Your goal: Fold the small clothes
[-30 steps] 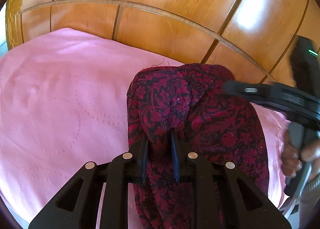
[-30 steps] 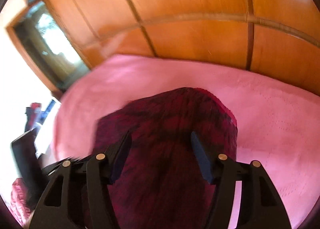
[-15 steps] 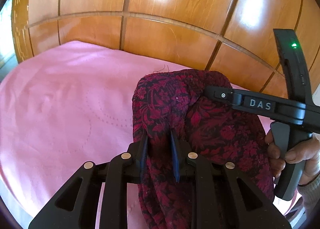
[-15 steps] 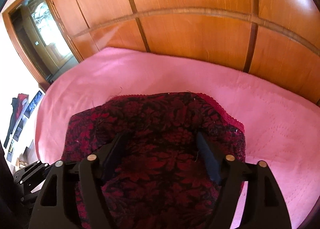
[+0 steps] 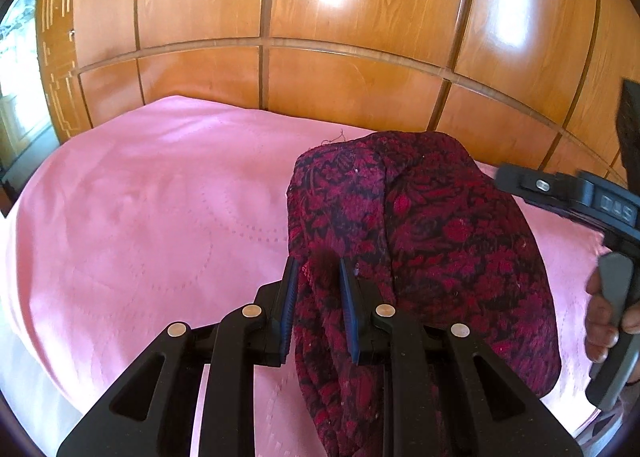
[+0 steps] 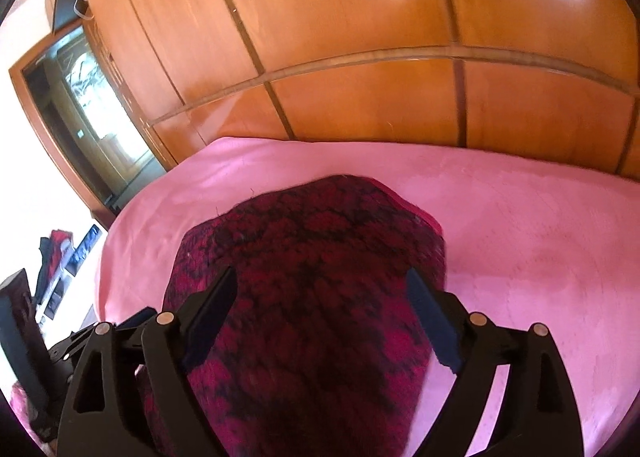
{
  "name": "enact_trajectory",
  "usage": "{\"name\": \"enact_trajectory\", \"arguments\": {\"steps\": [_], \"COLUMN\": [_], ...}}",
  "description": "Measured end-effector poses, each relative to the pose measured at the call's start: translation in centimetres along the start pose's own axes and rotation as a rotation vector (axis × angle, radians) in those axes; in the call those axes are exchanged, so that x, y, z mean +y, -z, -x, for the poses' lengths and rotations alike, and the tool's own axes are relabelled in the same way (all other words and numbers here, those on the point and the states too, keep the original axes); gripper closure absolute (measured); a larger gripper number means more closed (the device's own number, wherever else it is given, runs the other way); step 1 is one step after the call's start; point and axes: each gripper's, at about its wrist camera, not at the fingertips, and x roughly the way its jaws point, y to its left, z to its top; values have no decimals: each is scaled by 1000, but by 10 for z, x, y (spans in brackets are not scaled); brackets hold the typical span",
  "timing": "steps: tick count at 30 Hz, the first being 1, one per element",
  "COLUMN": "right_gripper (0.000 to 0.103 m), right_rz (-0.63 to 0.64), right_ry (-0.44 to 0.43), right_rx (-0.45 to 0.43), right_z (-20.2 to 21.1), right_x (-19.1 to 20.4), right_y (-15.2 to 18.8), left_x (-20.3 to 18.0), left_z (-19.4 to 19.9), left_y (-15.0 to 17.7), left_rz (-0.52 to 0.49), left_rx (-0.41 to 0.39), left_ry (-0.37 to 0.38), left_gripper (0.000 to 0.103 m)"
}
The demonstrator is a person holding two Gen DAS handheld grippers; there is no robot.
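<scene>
A dark red and black floral garment (image 5: 432, 241) lies bunched on the pink bedspread (image 5: 160, 209). My left gripper (image 5: 318, 277) is shut on a fold of its near left edge, which hangs down between the fingers. My right gripper (image 6: 320, 289) is open wide, its fingers apart above the same garment (image 6: 312, 257) and holding nothing. The right gripper's body (image 5: 580, 197) and the hand on it show at the right edge of the left wrist view.
A glossy wooden panelled wardrobe (image 5: 340, 37) stands right behind the bed. In the right wrist view a doorway (image 6: 80, 105) lies at the left, with clothes and dark objects (image 6: 56, 257) on the floor beside the bed.
My right gripper has drawn back to the right, off the garment's top, staying open. My left gripper keeps its hold on the fold; the garment has barely moved.
</scene>
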Motion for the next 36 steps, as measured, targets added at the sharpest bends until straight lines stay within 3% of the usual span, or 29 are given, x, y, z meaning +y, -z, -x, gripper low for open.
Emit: {"name": "enact_trajectory", "arguments": {"steps": [1, 2, 3, 14, 17, 31, 34, 36], "right_gripper": [15, 15, 14, 10, 8, 3, 3, 3], "right_rz": [-13, -28, -43, -213, -269, -417, -425, -423], "right_ry": [-5, -10, -16, -105, -159, -338, -373, -401], "right_rx": [1, 4, 8, 56, 63, 106, 113, 120], "right_z": [4, 9, 12, 29, 30, 8, 2, -2], "right_x": [-4, -9, -13, -50, -59, -88, -91, -92], "right_y": [4, 9, 13, 51, 56, 70, 69, 67], "left_x": [0, -1, 0, 9, 11, 28, 39, 49], "left_z": [1, 4, 5, 5, 2, -11, -11, -8], "left_y": [1, 3, 4, 5, 5, 9, 8, 8], "left_rz": [-1, 0, 1, 20, 24, 66, 118, 179], "left_rx": [-3, -13, -20, -13, -10, 28, 36, 39], "left_ry": [-15, -32, -34, -9, -15, 26, 111, 208], "left_gripper": [73, 60, 56, 55, 48, 39, 37, 23]}}
